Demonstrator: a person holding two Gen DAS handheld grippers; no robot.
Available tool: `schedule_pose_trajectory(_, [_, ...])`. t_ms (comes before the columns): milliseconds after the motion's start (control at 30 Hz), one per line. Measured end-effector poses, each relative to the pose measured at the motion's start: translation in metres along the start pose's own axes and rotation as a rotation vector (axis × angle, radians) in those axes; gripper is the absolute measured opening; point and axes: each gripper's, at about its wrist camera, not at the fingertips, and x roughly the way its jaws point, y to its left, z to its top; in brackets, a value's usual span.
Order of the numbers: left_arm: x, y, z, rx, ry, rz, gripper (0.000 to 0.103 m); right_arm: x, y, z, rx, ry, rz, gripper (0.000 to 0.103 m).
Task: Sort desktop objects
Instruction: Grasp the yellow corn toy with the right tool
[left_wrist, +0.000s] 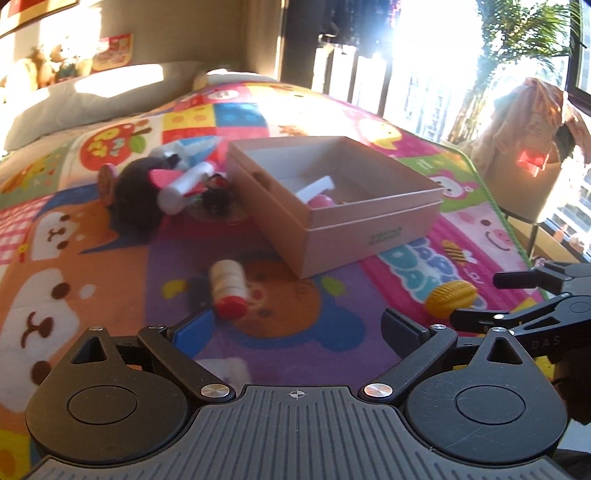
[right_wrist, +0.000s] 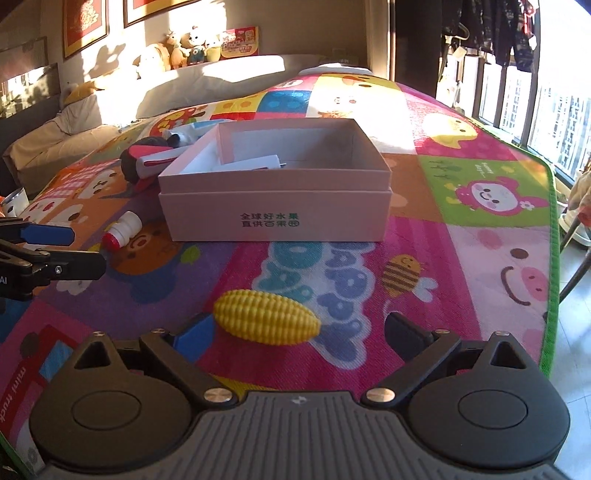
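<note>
Toy corn (right_wrist: 266, 317) on mat, between open right hand-held gripper (right_wrist: 299, 332) fingers

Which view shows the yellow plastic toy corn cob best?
The right wrist view: the yellow plastic toy corn cob lies whole, close and sharp on the colourful play mat. The left wrist view shows it small, far right, partly hidden behind the right hand-held gripper.

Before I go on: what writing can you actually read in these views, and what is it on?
"全球好水果 / 直供百果园": green print on the front of the pink box.
"HAPPY DAY": big letters on the play mat.
"mini truck": mat, near left edge.
Small green words above the pink face on the mat: too small to read.
Wall pictures and card: blurred.
</note>
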Motion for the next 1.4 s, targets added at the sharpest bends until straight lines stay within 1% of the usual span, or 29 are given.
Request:
schedule_pose_trajectory(33, [0.001,-0.003,0.0,0.001,0.001,-0.004,0.1,0.001,-0.004,-0.002,0.014,0.007,-0.004,0.098])
schedule_pose_trajectory(100, [0.002,-0.006,0.0,-0.002,0.002,-0.005,0.1,0.001,-0.009,-0.003,0.053,0.012,0.005,0.093])
schedule_pose_trajectory(200, [0.0,-0.004,0.0,-0.044,-0.007,0.019,0.101,0.004,-0.012,-0.003,0.111,0.0,0.043,0.092])
schedule_pose_trajectory(267, [-0.004,0.003,0.001,-0.118,-0.034,0.035,0.102,0.007,-0.012,-0.001,0.168,-0.011,0.076,0.092])
schedule_pose_trajectory(400, [-0.005,0.012,-0.001,-0.31,-0.093,0.018,0.103,0.01,-0.018,0.002,0.323,-0.046,0.135,0.092])
schedule_pose_trajectory(467, [0.003,0.006,-0.001,-0.362,-0.085,-0.018,0.103,0.01,-0.022,0.001,0.414,-0.063,0.158,0.092])
schedule_pose_trajectory(567, [0.012,-0.012,-0.006,-0.383,-0.081,-0.095,0.103,0.002,-0.03,-0.001,0.539,-0.099,0.165,0.092])
schedule_pose_trajectory(633, [0.018,-0.023,-0.012,-0.408,-0.062,-0.146,0.103,-0.004,-0.039,0.0,0.643,-0.116,0.17,0.093])
schedule_pose_trajectory(700, [0.024,-0.03,-0.017,-0.445,-0.026,-0.197,0.103,-0.01,-0.046,0.0,0.743,-0.131,0.184,0.093])
schedule_pose_trajectory(733, [0.027,-0.033,-0.021,-0.445,-0.011,-0.205,0.103,-0.013,-0.047,0.0,0.785,-0.145,0.177,0.093])
schedule_pose_trajectory(767, [0.025,-0.037,-0.021,-0.427,-0.018,-0.199,0.103,-0.015,-0.048,0.0,0.814,-0.162,0.156,0.093])
schedule_pose_trajectory(800, [0.024,-0.038,-0.021,-0.421,-0.003,-0.208,0.103,-0.017,-0.047,0.0,0.83,-0.173,0.128,0.095])
schedule_pose_trajectory(867, [0.021,-0.036,-0.021,-0.403,0.028,-0.222,0.103,-0.016,-0.045,0.0,0.868,-0.19,0.036,0.096])
schedule_pose_trajectory(900, [0.018,-0.033,-0.02,-0.38,0.041,-0.209,0.103,-0.014,-0.044,0.0,0.875,-0.184,0.002,0.098])
schedule_pose_trajectory(967, [0.011,-0.02,-0.02,-0.337,0.053,-0.179,0.103,-0.008,-0.038,0.003,0.81,-0.149,-0.053,0.098])
schedule_pose_trajectory(1033, [-0.001,0.001,-0.023,-0.328,0.065,-0.126,0.103,-0.005,-0.025,0.004,0.692,-0.132,-0.089,0.098])
schedule_pose_trajectory(1100, [-0.013,0.025,-0.028,-0.333,0.091,-0.099,0.103,-0.001,-0.005,0.006,0.556,-0.115,-0.122,0.098])
schedule_pose_trajectory(1133, [-0.022,0.034,-0.032,-0.33,0.087,-0.089,0.103,0.002,0.007,0.006,0.478,-0.101,-0.143,0.098])
schedule_pose_trajectory(1200, [-0.037,0.045,-0.038,-0.318,0.049,-0.05,0.103,0.013,0.031,0.007,0.349,-0.054,-0.151,0.098])
schedule_pose_trajectory(1233, [-0.045,0.048,-0.04,-0.307,0.014,-0.031,0.103,0.017,0.041,0.005,0.305,-0.026,-0.141,0.098])
schedule_pose_trajectory(1267, [-0.053,0.051,-0.039,-0.294,-0.019,-0.015,0.103,0.023,0.048,0.004,0.286,-0.003,-0.138,0.099])
schedule_pose_trajectory(1300, [-0.058,0.052,-0.037,-0.281,-0.043,-0.001,0.103,0.025,0.053,0.005,0.268,-0.003,-0.165,0.099])
schedule_pose_trajectory(1333, [-0.061,0.052,-0.033,-0.263,-0.06,0.012,0.103,0.027,0.056,0.007,0.254,-0.001,-0.18,0.099])
schedule_pose_trajectory(1400, [-0.06,0.049,-0.023,-0.215,-0.077,0.041,0.103,0.029,0.053,0.009,0.272,0.001,-0.181,0.098])
